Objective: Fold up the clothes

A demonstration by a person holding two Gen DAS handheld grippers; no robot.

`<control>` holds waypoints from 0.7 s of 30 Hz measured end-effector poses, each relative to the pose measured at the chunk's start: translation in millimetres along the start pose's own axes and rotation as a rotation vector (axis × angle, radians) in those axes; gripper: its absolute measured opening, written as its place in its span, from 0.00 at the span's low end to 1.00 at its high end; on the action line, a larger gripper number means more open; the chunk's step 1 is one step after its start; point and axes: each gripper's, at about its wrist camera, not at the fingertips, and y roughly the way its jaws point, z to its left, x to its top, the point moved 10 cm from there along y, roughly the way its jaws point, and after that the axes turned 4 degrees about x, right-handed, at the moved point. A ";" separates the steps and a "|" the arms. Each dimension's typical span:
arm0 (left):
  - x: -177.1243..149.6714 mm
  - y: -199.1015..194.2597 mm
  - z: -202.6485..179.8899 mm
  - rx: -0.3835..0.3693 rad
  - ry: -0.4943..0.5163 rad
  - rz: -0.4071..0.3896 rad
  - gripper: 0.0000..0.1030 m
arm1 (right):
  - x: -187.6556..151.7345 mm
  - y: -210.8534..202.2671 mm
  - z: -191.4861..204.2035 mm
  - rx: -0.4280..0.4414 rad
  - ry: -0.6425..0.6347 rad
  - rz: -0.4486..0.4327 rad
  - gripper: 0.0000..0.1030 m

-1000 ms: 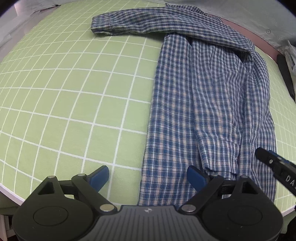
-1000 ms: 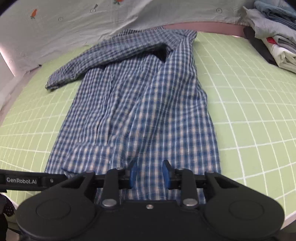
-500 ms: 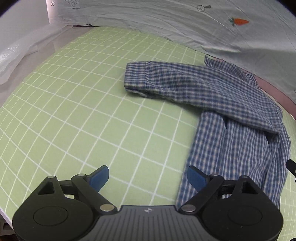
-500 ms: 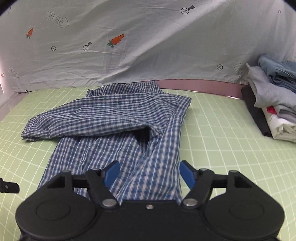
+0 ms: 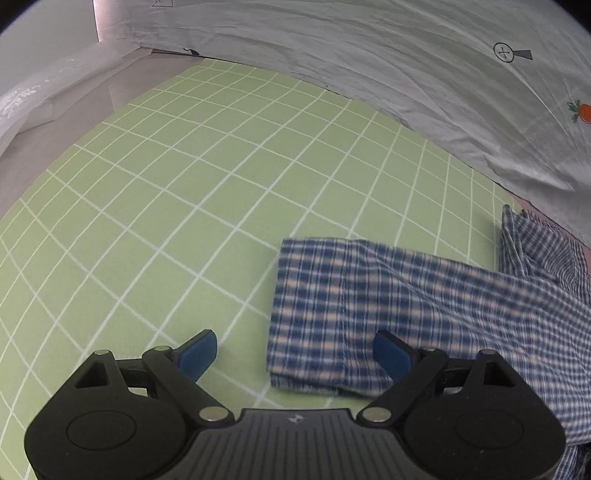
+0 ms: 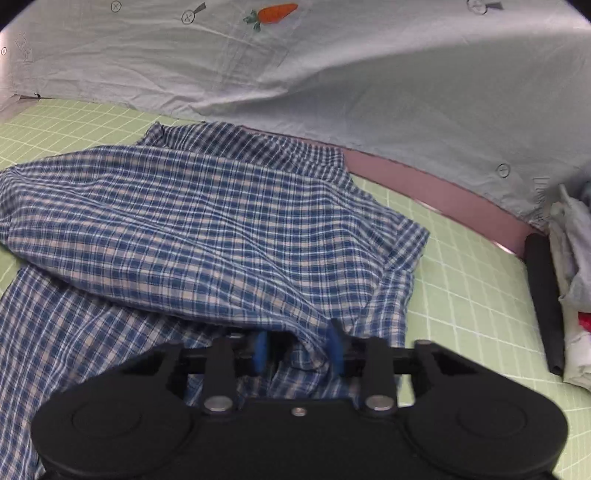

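The left gripper has its fingers spread wide, the shirt cuff lying between them on the worktop. The right gripper fingers stand partly closed around a shirt fold; whether they pinch it, I cannot tell.

A green grid-lined mat covers the table, backed by a wrinkled pale sheet printed with a carrot, a pink table edge between them.

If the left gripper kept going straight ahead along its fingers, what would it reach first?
Probably the cuff end of the plaid shirt sleeve, lying between the open left gripper fingers just ahead; depth is uncertain.
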 end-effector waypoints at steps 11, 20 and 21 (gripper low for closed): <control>4.7 9.4 4.3 0.006 -0.001 -0.017 0.89 | 41.0 -26.2 -12.3 0.182 0.290 -0.144 0.03; 17.1 0.6 -7.1 -0.024 0.032 -0.091 0.16 | 27.5 -2.7 -5.8 0.169 0.266 -0.062 0.03; 18.6 -0.6 -8.6 -0.028 0.036 -0.100 0.05 | 28.7 -3.9 -6.7 0.171 0.270 -0.069 0.03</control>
